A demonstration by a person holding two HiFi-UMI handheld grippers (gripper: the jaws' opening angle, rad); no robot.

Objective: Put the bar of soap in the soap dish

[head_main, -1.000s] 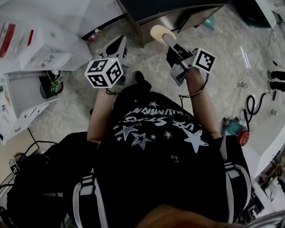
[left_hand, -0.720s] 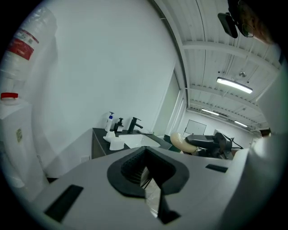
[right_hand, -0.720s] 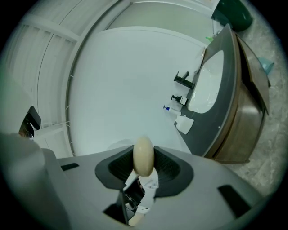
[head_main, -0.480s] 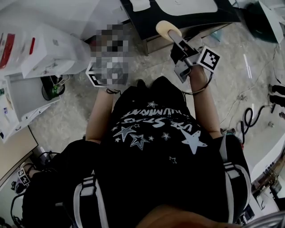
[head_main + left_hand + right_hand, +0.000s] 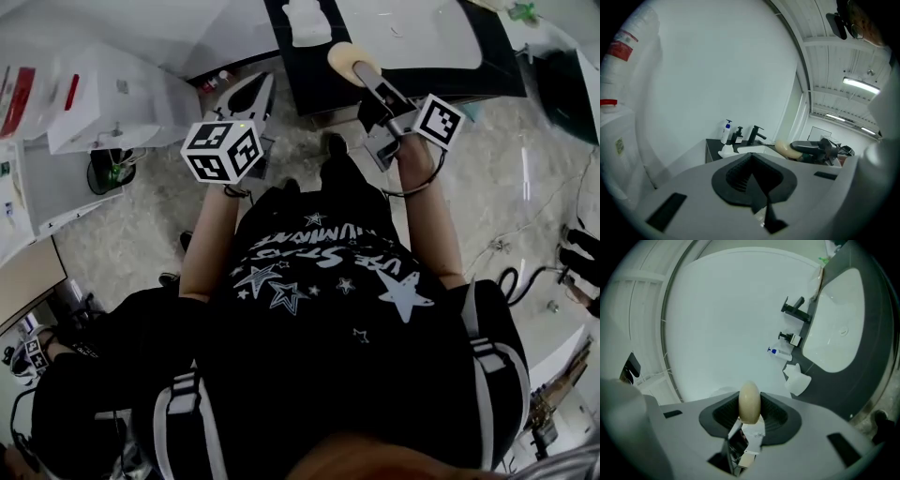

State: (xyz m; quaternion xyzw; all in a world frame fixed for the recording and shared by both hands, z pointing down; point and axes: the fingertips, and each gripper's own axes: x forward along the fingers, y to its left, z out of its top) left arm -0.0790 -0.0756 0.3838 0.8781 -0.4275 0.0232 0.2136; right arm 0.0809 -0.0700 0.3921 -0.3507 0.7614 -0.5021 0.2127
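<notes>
Soap bar (image 5: 343, 62), pale cream oval, sat pinched in your right gripper (image 5: 362, 77), long axis along jaws, just short and right of white soap dish (image 5: 305, 21). Left gripper (image 5: 253, 96) was closed, empty, left of dish.

The person wears a black star-printed shirt (image 5: 328, 281) and striped shoulder straps (image 5: 183, 412); left gripper (image 5: 255, 89) and right gripper (image 5: 364, 77) are grey with black-and-white marker cubes.

A washroom mock-up inside a workroom: a black countertop (image 5: 309, 73) with a white basin (image 5: 412, 33), black tap (image 5: 794, 310), white pump bottle (image 5: 781, 352) and white soap dish (image 5: 307, 19), while white cardboard boxes (image 5: 112, 108) and black cables (image 5: 511, 277) litter the speckled floor (image 5: 141, 225).
</notes>
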